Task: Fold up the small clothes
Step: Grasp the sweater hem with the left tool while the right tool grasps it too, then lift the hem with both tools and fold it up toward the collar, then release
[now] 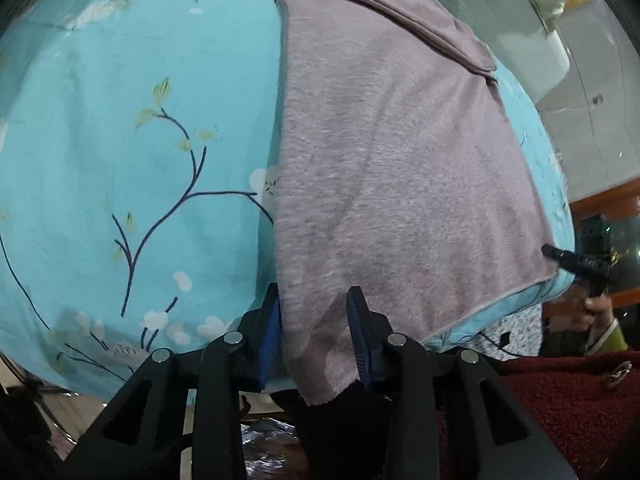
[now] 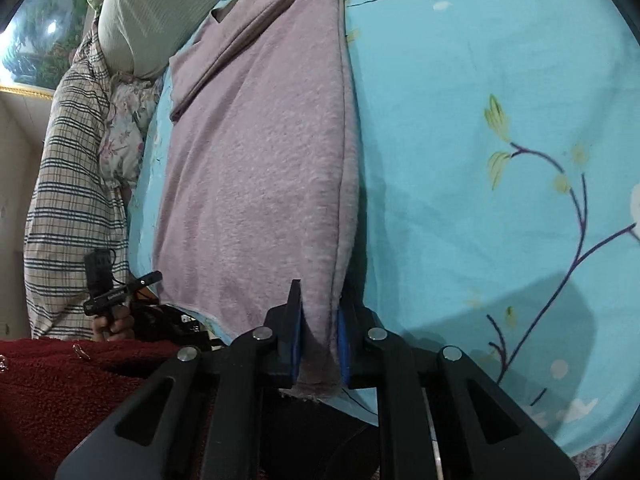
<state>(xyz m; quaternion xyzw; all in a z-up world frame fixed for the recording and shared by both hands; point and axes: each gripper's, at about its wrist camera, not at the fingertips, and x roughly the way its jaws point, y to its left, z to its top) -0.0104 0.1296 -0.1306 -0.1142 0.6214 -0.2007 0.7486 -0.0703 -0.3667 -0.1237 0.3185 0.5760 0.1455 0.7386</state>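
A mauve knit garment (image 1: 400, 168) lies spread along the turquoise floral bedsheet (image 1: 140, 140). My left gripper (image 1: 314, 320) is shut on its near left corner; the cloth hangs between the blue pads (image 1: 272, 332). In the right wrist view the same garment (image 2: 260, 160) runs away from me, and my right gripper (image 2: 318, 328) is shut on its near right corner, where the edge is doubled over. The far end of the garment is folded and bunched. Each gripper shows small in the other's view, at the bed's near edge.
A pale bolster pillow (image 2: 160, 12) and a checked blanket (image 2: 68, 160) lie at the head of the bed. A dark red fleece (image 2: 60, 380) is at the near edge. The bed's side edge (image 1: 560, 240) drops to the floor at the right.
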